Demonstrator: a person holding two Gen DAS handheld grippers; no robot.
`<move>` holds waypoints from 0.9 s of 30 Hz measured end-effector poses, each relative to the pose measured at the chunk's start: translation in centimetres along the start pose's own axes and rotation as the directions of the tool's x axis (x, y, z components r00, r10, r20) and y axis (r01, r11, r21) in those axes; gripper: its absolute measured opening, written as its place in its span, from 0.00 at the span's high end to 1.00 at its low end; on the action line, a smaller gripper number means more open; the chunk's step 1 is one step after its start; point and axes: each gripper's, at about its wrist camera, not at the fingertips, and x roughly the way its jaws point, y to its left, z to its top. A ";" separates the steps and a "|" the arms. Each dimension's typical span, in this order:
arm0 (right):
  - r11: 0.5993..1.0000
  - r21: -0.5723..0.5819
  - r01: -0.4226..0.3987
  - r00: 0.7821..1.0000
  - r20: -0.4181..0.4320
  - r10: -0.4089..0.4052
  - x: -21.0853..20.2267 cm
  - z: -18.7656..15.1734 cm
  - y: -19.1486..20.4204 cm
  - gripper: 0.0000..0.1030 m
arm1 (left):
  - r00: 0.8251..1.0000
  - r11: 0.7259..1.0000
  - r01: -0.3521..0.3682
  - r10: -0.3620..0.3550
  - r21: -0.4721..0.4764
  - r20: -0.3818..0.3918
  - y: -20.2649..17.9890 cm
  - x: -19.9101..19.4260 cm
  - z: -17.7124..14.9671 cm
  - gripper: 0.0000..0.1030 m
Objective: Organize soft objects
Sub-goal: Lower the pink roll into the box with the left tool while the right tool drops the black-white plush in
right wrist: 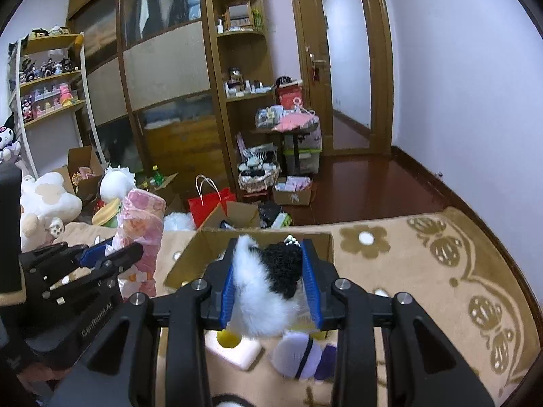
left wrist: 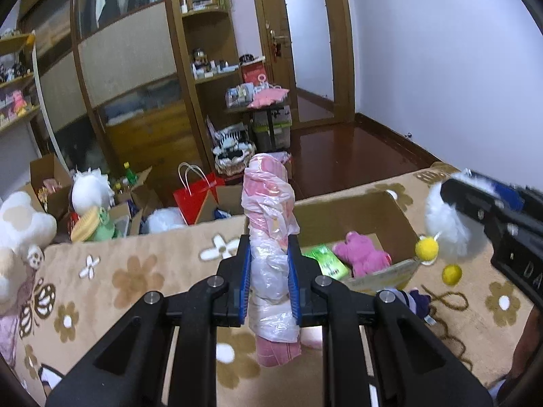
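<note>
My left gripper (left wrist: 269,264) is shut on a rolled pink towel in a clear plastic bag (left wrist: 269,210), held upright above the bed; it also shows in the right wrist view (right wrist: 142,234). My right gripper (right wrist: 271,281) is shut on a white and black fluffy plush (right wrist: 261,291) with yellow pompom feet (left wrist: 427,248), held over the open cardboard box (left wrist: 359,210). The box holds a pink plush (left wrist: 363,254) and a green packet (left wrist: 325,259). A white and purple plush (right wrist: 305,356) lies on the bed below my right gripper.
The bed has a beige flowered blanket (right wrist: 424,271). A white block (right wrist: 241,352) lies on it. Large plush toys (left wrist: 20,227) sit at the left. Boxes, a red paper bag (left wrist: 197,196) and wardrobes stand beyond the bed. The wooden floor (left wrist: 346,159) lies at the right.
</note>
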 end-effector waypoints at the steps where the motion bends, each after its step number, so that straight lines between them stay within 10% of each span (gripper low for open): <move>1: 1.000 -0.006 0.001 1.000 0.008 -0.001 0.2 0.2 0.1 0.65 | 1.000 1.000 -0.009 0.009 0.010 0.013 -0.1 0.1 0.1 0.83; 27: 0.999 0.029 0.029 1.000 -0.005 -0.028 7.4 -1.4 -2.6 0.64 | 0.998 1.000 0.012 -0.013 0.020 0.054 0.1 7.7 -0.2 0.82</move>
